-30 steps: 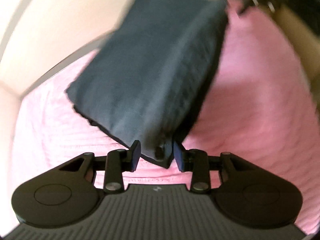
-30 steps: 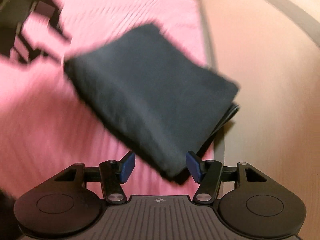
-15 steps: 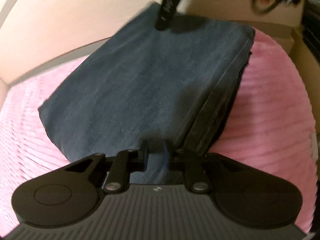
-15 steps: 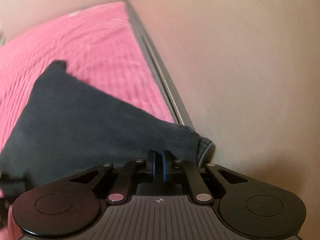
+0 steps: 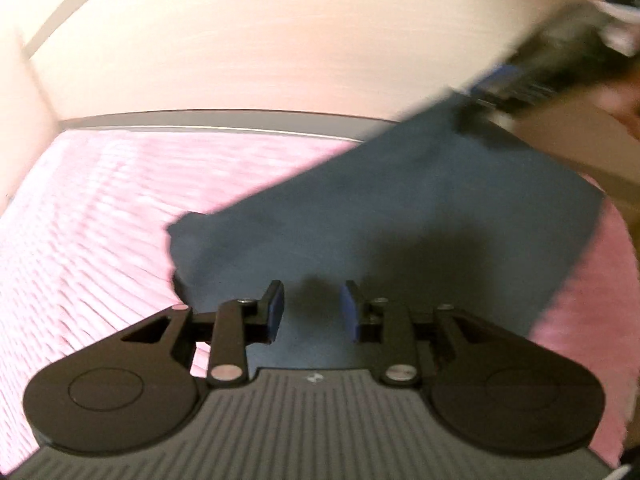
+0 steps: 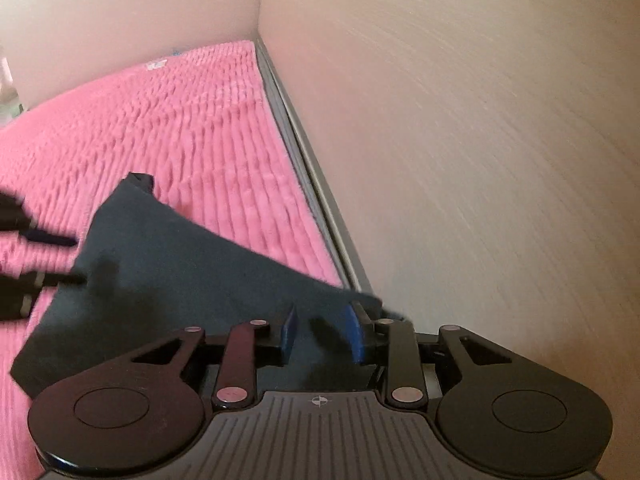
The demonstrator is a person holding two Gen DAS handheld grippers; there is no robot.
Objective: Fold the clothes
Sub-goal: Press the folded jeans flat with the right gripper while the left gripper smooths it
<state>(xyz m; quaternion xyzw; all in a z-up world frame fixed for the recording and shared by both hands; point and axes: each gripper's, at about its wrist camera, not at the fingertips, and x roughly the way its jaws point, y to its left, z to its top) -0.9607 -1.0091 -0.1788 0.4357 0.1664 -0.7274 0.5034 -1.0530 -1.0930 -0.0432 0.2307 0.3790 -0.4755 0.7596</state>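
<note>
Folded dark blue garment (image 5: 420,216) lies flat on the pink ribbed blanket (image 5: 100,216), beside the pale wall (image 6: 460,140). In my left view its long axis runs from near left to far right. My left gripper (image 5: 312,308) and right gripper (image 6: 322,332) stand over its two ends, jaws parted, pads off the cloth. Half a second ago both were pinched shut on it; they have just been opening, and the garment is released.
</note>
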